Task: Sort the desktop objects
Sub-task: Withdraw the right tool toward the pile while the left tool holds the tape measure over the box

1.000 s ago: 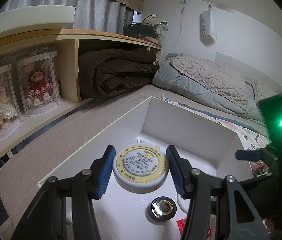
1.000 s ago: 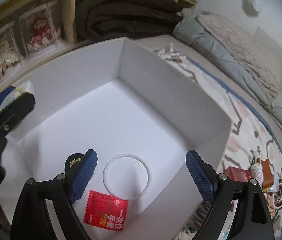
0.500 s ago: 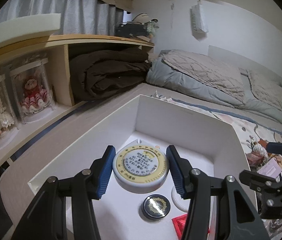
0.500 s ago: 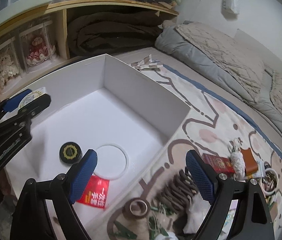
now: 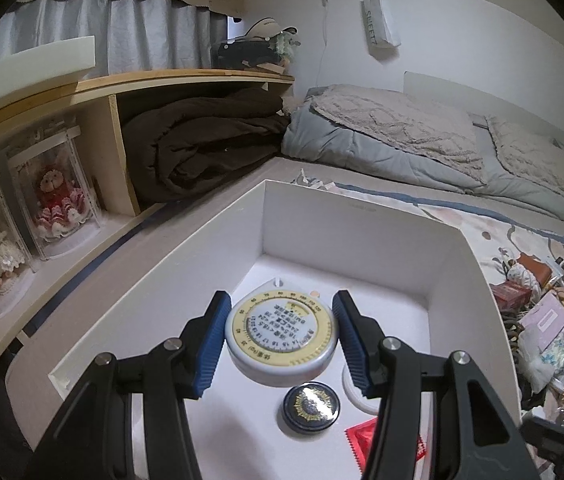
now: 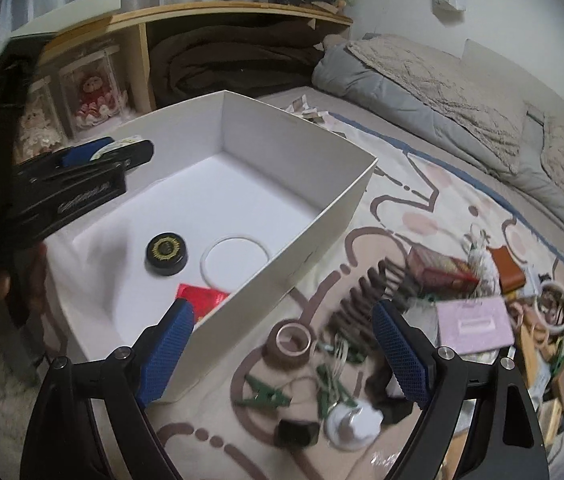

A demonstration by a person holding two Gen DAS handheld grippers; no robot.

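Inside one white box [image 6: 314,184] lie three items: tin [image 6: 166,254], ring [image 6: 236,258], red packet [image 6: 201,298]. Left gripper [image 5: 280,338] clamps one round dial case [image 5: 282,336]; right gripper [image 6: 284,354] gapes empty.

A round white tape measure [image 5: 282,334] with a yellow dial is held face up above the white box [image 5: 346,216], over its near-left corner, above a black tin [image 5: 311,403].

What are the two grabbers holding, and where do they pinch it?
The left gripper pinches the round tape measure by its sides. The right gripper holds nothing.
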